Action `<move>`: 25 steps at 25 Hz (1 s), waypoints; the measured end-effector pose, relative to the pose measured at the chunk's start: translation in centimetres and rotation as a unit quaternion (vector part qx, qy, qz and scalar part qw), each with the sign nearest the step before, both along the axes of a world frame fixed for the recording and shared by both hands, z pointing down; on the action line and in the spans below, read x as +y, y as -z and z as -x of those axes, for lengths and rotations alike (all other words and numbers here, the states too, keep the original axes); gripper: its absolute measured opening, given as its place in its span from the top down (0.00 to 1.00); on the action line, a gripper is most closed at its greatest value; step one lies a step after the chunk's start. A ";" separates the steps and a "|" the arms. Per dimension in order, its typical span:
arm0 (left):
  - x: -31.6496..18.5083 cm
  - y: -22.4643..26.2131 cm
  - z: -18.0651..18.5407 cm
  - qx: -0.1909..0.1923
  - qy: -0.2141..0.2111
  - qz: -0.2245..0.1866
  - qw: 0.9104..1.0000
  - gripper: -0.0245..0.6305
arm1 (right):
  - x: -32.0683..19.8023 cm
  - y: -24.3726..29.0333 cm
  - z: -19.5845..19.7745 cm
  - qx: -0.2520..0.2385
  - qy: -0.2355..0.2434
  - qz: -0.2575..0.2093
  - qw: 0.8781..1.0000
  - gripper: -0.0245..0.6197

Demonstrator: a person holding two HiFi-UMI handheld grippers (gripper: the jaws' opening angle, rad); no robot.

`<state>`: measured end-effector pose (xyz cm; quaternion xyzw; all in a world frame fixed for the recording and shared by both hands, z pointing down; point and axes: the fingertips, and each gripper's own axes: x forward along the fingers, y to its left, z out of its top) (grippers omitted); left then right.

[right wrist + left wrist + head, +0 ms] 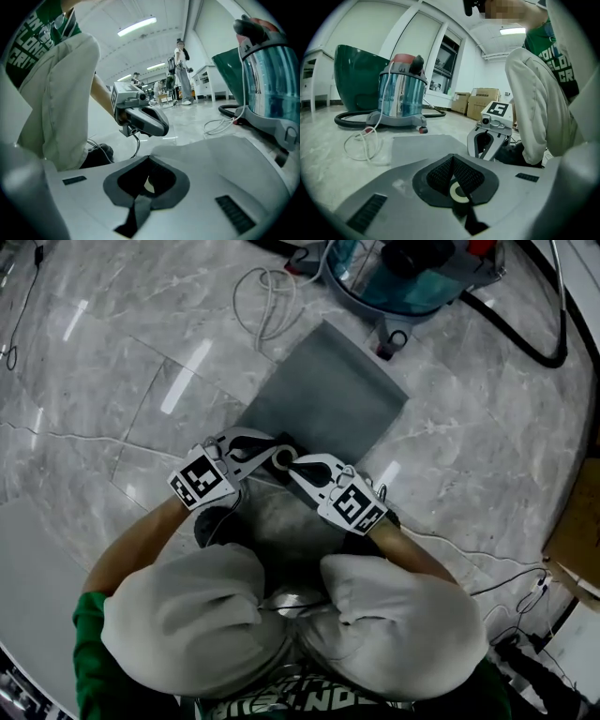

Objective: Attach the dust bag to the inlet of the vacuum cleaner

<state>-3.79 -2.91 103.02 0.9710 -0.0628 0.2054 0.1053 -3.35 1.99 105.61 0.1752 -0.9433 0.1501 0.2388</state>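
On grey marble floor [112, 381], short of the blue-canister vacuum cleaner [412, 277]: flat grey fabric dust bag [328, 399], likely light and limp. Best grip is probably its stiffer ringed collar [284, 458]. Both pinched shut, seemingly empty: left hand-held gripper [267, 454], right hand-held gripper [296, 466].

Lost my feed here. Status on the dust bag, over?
Left gripper and right gripper shut, tips at the ring. Dust bag flat on floor, not on vacuum cleaner. White cord loose beside it.
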 end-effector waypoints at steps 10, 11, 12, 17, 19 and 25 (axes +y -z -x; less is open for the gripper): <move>2.2 -3.3 1.0 -0.019 -0.011 0.013 1.000 0.96 | 3.5 -3.9 1.7 0.043 0.036 -0.024 0.998 0.95; 2.3 -3.5 1.0 -0.019 -0.012 0.015 1.000 0.96 | 3.8 -4.2 1.7 0.049 0.041 -0.027 0.998 0.94; 2.4 -3.6 1.0 -0.020 -0.012 0.016 1.000 0.96 | 4.1 -4.4 1.7 0.055 0.046 -0.031 0.997 0.94; 2.5 -4.1 1.2 -0.025 -0.012 0.016 0.999 0.96 | 4.8 -5.3 1.9 0.089 0.056 -0.055 0.993 0.89; 2.5 -4.2 1.3 -0.028 -0.012 0.017 0.999 0.96 | 5.0 -6.0 2.0 0.113 0.060 -0.067 0.990 0.77; 2.5 -4.1 1.2 -0.033 -0.016 0.013 0.999 0.96 | 4.4 -6.3 1.8 0.166 0.043 -0.112 0.979 0.77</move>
